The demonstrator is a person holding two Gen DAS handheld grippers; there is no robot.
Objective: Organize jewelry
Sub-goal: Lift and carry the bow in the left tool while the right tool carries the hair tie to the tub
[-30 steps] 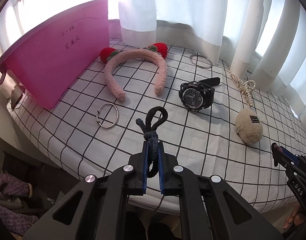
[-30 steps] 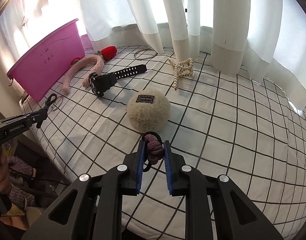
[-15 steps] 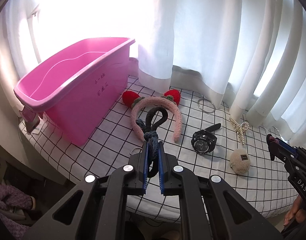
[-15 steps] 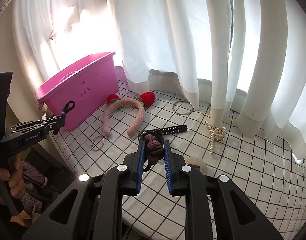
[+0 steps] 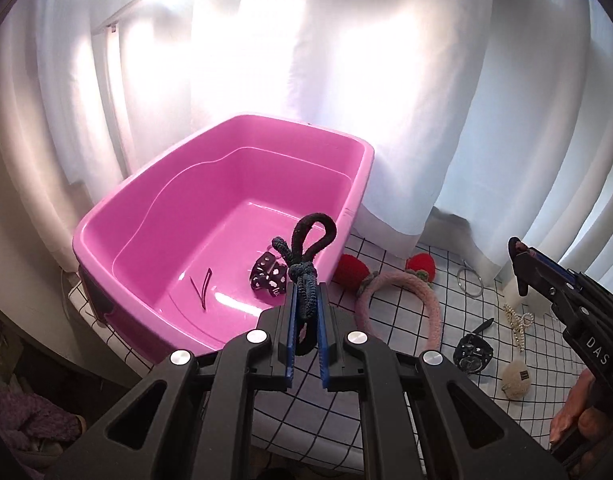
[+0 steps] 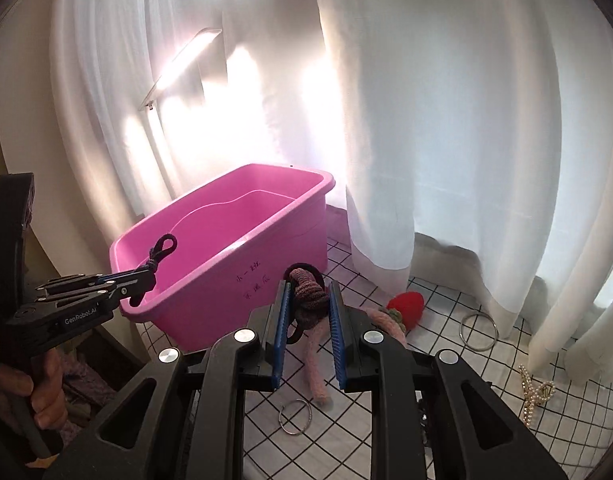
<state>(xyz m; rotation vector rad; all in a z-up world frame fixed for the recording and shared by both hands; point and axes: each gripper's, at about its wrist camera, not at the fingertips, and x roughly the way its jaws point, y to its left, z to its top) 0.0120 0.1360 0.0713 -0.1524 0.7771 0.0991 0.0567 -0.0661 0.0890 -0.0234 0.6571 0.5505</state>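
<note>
My left gripper (image 5: pixel 305 308) is shut on a dark blue knotted hair tie (image 5: pixel 304 256) and holds it over the near right corner of the pink bin (image 5: pixel 106 216). The bin holds a dark spotted hair accessory (image 5: pixel 268 276) and a thin dark clip (image 5: pixel 202 286). My right gripper (image 6: pixel 309 312) is shut on a mauve knotted hair tie (image 6: pixel 308 298), in the air right of the bin (image 6: pixel 210 248). The left gripper (image 6: pixel 140 274) also shows in the right wrist view, above the bin's near rim.
On the checked cloth (image 5: pixel 406 356) lie a pink strawberry headband (image 5: pixel 402 292), a black watch (image 5: pixel 472 354), a pearl clip (image 5: pixel 518 322), a fluffy beige pompom (image 5: pixel 516 376), a metal ring (image 5: pixel 470 278) and a silver ring (image 6: pixel 294 416). White curtains (image 6: pixel 426 120) hang behind.
Both grippers have risen and moved left toward the bin, each still holding its hair tie. The left one now hangs over the bin's inside.
</note>
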